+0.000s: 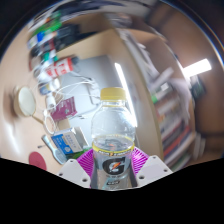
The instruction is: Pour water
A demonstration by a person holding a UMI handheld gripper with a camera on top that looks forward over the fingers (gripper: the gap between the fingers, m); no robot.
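While the bottle (pixel 111 140) sits between the two purple pads (pixel 87 163), the claw (pixel 111 172) appears clamped on its lower body, both pads pressed to the labelled band; the view is tilted, which suggests the bottle is lifted off the bench (pixel 95 75) rather than standing. Grip low on the label, probably so the neck and cap stay free for tipping. Bottle: clear plastic, rounded shoulders, pale yellow screw cap (pixel 113 94), black label with a bright bolt mark; contents look clear or faintly cloudy. Cap seems on, so pouring would need it off first, as a judgement only. Beyond the bottle to its left, a clear glass vessel (pixel 66 103) rests on the pale wood bench, thin-walled and empty-looking; likely the receiver, placed within reach of a short swing. Near the left finger, a small blue-and-white packet (pixel 66 142), flat, glossy. Farther off, a round white object (pixel 26 98) and a cluster of coloured bottles (pixel 55 45), too small to identify. Bench surface smooth, light brown, matte.
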